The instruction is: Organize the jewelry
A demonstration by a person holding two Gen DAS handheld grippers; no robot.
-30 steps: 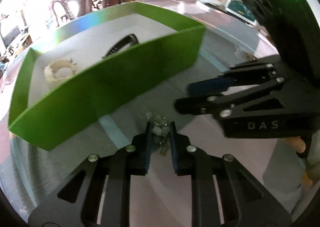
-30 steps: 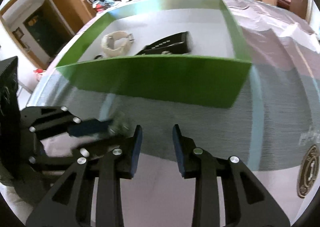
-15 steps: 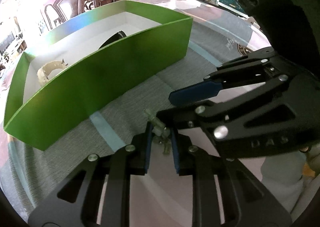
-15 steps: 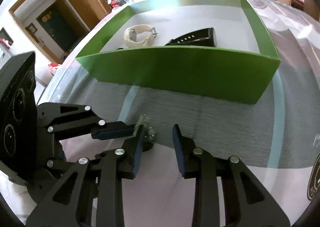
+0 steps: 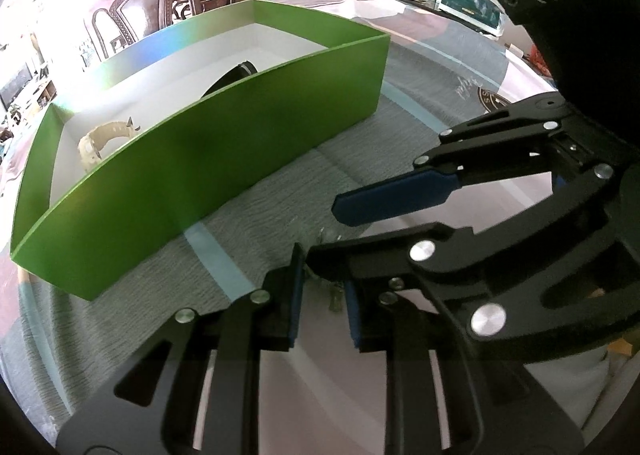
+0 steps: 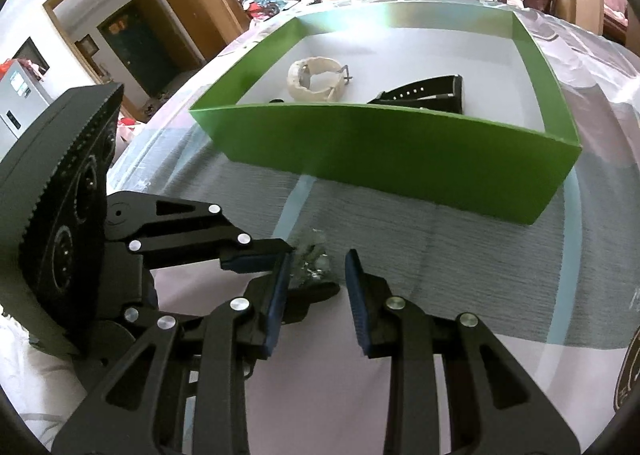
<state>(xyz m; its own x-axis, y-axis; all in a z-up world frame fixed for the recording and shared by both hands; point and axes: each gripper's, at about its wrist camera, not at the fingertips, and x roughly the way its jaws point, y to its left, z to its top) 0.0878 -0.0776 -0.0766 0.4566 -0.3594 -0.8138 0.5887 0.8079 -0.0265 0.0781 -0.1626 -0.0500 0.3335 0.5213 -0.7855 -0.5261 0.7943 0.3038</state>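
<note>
A small cluster of clear, silvery beaded jewellery [image 6: 314,263] is being clamped between the narrowly parted blue-padded fingers of the left gripper [image 5: 322,295], just in front of the near wall of the shallow green cardboard box with a white floor [image 6: 400,151]. The right gripper [image 6: 316,299] is being held beside that cluster, in front of the same wall, its fingers apart with nothing pressed between them. A cream watch strap [image 6: 316,81] and a black watch strap [image 6: 428,95] are lying inside the box.
</note>
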